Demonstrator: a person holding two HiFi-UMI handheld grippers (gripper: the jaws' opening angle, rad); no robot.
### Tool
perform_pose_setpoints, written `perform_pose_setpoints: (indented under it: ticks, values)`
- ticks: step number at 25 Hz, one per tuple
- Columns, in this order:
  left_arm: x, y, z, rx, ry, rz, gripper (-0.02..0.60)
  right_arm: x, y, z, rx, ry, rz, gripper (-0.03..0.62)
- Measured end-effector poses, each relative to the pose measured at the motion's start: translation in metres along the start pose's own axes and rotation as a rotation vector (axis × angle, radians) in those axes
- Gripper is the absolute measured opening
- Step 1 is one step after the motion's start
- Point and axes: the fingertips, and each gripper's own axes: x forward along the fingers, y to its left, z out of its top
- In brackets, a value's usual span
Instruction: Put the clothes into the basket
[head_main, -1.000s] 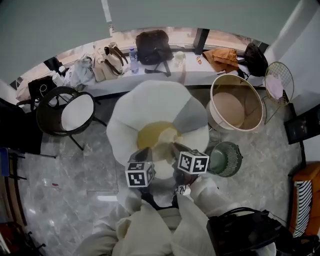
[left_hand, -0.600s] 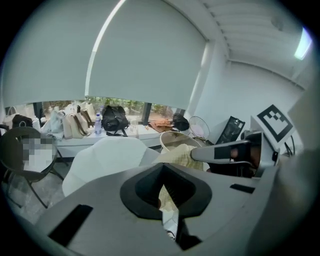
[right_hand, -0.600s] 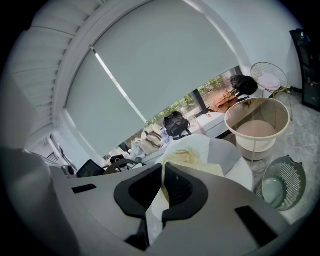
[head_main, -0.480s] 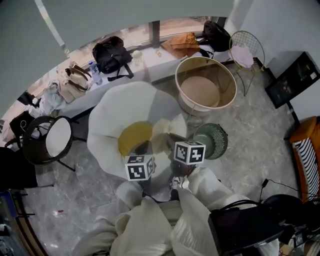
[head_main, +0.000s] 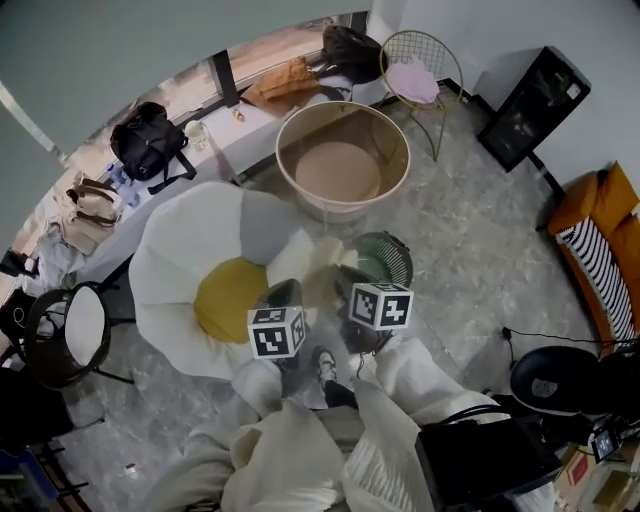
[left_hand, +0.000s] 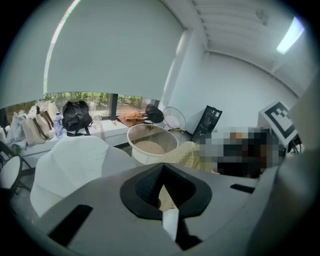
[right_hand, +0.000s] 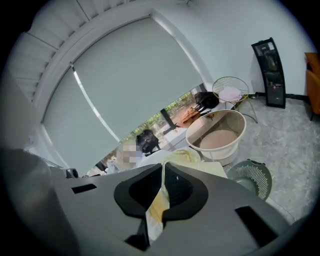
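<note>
Cloth (right_hand: 181, 154) is hanging near the basket (head_main: 340, 207), outside its rim. I am pinching the cloth's edge in both left gripper (left_hand: 162, 189) and right gripper (right_hand: 162, 184).

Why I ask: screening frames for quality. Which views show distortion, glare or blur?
Head view: sharp, evenly lit, fisheye-bowed edges. Left gripper view: black circular vignette, bright ceiling light strip blown out. Right gripper view: same vignette, grey roller blind curved, pale yellow cloth at the jaws soft.
</note>
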Motion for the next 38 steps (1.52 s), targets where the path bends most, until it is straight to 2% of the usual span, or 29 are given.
perform_pose_setpoints:
  ticks: [8, 14, 18, 22, 29, 36, 38]
  values:
    - [0.075, -0.069, 0.006, 0.053, 0.061, -0.096, 0.005, -0.033, -0.095, 0.019, 0.097, -0.054, -0.113, 0.032]
    - [0.124, -0.093, 0.002, 0.079, 0.111, -0.119, 0.005, -0.030, -0.154, 0.023, 0.157, -0.064, -0.160, 0.032]
    - [0.159, -0.096, -0.015, 0.093, 0.157, -0.125, 0.005, -0.013, -0.196, 0.012, 0.212, -0.071, -0.182, 0.032]
    - [0.201, -0.092, -0.042, 0.096, 0.185, -0.135, 0.005, 0.017, -0.244, -0.019, 0.259, -0.057, -0.207, 0.032]
    - [0.273, -0.074, -0.111, 0.106, 0.240, -0.141, 0.005, 0.066, -0.321, -0.073, 0.360, -0.098, -0.253, 0.034]
    - [0.283, -0.067, -0.143, 0.064, 0.287, -0.136, 0.005, 0.082, -0.352, -0.104, 0.395, -0.051, -0.308, 0.040]
    - [0.283, -0.065, -0.146, 0.067, 0.294, -0.131, 0.005, 0.081, -0.358, -0.109, 0.398, -0.039, -0.337, 0.116]
